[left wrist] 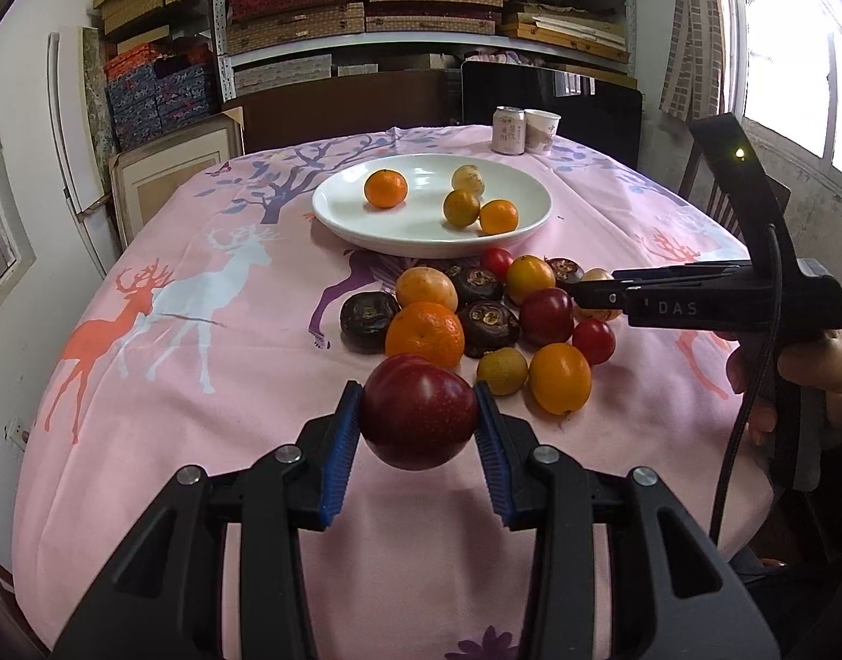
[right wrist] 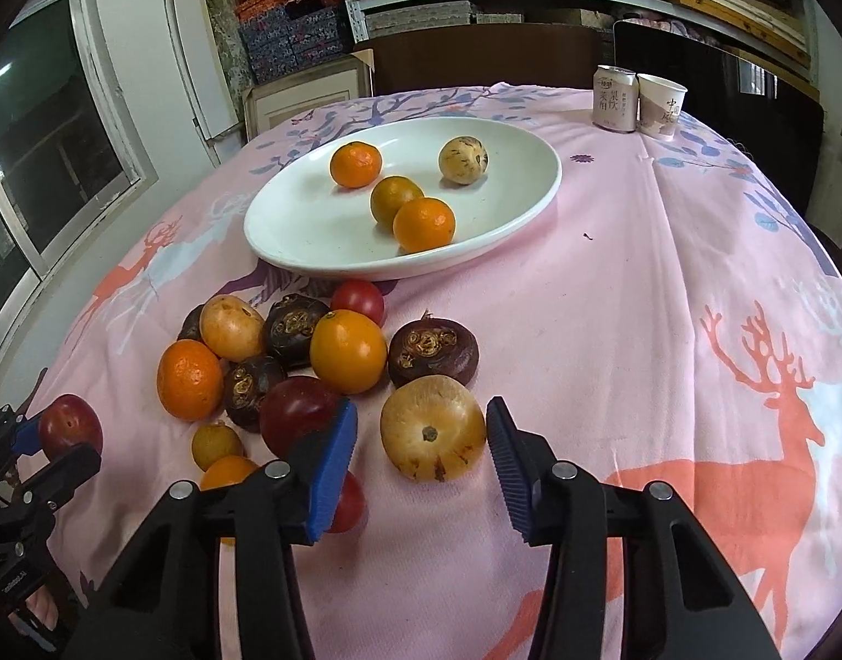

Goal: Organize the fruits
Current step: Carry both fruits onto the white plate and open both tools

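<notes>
My left gripper [left wrist: 419,412] is shut on a dark red plum [left wrist: 419,411] and holds it above the pink cloth, near the fruit pile [left wrist: 475,313]. It also shows at the left edge of the right wrist view [right wrist: 63,429]. My right gripper [right wrist: 422,437] is open, its blue pads on either side of a tan round fruit [right wrist: 433,428] that lies on the cloth. A white plate [right wrist: 289,242] behind the pile holds oranges and a tan fruit; it also shows in the left wrist view [left wrist: 344,220].
The pile holds oranges, red plums, small tomatoes and dark brown water chestnuts. A drink can [right wrist: 616,98] and a paper cup [right wrist: 660,104] stand at the table's far right. Chairs and shelves of boxes stand behind the table.
</notes>
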Action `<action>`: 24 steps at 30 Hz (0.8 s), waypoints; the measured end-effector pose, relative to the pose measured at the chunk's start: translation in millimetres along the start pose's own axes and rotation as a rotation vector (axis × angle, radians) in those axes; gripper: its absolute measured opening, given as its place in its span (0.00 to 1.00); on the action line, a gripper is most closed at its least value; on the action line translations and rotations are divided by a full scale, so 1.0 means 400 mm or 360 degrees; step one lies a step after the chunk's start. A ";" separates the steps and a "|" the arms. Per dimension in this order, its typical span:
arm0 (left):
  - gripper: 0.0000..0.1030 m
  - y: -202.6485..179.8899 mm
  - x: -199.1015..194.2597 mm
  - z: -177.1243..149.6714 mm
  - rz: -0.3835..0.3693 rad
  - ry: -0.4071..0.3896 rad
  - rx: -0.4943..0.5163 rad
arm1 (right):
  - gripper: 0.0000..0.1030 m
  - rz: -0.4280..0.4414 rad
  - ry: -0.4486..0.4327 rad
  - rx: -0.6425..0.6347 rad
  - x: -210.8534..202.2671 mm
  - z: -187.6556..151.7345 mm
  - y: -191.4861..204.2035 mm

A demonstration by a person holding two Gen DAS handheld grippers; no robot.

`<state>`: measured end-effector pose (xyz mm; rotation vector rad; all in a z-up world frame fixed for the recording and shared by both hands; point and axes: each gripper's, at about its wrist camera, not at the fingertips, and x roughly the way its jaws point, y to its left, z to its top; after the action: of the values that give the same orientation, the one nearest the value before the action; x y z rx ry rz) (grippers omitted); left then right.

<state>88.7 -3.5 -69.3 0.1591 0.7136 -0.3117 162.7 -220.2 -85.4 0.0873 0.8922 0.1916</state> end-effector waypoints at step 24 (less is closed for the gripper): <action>0.38 -0.007 -0.007 0.007 0.0019 -0.0009 0.0008 | 0.39 -0.0118 0.0016 -0.0107 0.012 -0.007 0.030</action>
<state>87.3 -6.3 -65.4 0.1672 0.7062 -0.3022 161.9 -207.4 -88.8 -0.0095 0.8964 0.1527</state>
